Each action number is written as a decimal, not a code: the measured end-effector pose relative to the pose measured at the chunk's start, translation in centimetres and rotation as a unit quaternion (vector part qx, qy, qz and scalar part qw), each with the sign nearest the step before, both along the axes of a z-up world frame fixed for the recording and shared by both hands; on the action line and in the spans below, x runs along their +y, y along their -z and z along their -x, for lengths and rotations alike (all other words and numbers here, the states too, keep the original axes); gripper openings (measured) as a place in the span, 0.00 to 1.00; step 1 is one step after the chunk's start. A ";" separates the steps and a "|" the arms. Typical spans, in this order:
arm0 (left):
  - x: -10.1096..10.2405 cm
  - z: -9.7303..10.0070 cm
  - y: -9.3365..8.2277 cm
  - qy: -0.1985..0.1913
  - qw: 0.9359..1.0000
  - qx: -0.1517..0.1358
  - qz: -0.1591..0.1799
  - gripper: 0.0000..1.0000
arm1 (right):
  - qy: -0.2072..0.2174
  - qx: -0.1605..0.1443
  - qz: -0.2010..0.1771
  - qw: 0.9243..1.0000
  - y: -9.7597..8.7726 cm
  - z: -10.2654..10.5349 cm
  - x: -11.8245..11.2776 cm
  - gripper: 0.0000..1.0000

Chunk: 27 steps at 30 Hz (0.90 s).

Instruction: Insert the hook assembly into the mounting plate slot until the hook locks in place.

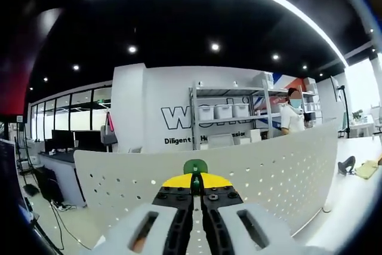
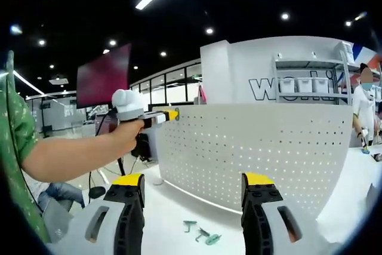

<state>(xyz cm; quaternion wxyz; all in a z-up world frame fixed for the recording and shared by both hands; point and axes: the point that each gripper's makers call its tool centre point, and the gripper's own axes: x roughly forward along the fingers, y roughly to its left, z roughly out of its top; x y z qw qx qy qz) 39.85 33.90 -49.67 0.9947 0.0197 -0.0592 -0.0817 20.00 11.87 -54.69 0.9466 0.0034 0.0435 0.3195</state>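
Pegboard panel (image 1: 256, 165), white and perforated, stands upright on the white table (image 2: 179, 207) with its long axis running across both views; one panel counted. This is the mounting plate.

In the left gripper view, the left gripper (image 1: 196, 188) has its yellow-tipped jaws pressed together on one green hook (image 1: 195, 167), held at the panel's top edge. The hook's rounded green end rises above the jaw tips, pointing away from the camera toward the panel; its lower part is hidden between the jaws, so its full long axis cannot be told.

In the right gripper view, the left gripper (image 2: 173, 114) shows held in a hand (image 2: 128, 132), tip touching the panel's upper left corner. The right gripper (image 2: 194, 186) hangs above the table with jaws spread wide, holding nothing.

Spare green hooks (image 2: 201, 233) lie flat on the table between the right gripper's jaws, near the panel's foot; about three counted, exact orientation too small to tell.
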 end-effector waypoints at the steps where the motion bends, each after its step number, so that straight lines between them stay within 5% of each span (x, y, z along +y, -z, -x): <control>1: 0.0 -0.1 0.0 0.000 1.000 0.000 -0.002 0.03 | 0.000 0.000 0.000 1.000 0.0 0.0 0.0 0.67; 27: 0.0 -1.4 0.8 -0.012 1.000 0.003 0.000 0.03 | -0.002 0.004 0.002 1.000 0.2 -0.4 -0.3 0.66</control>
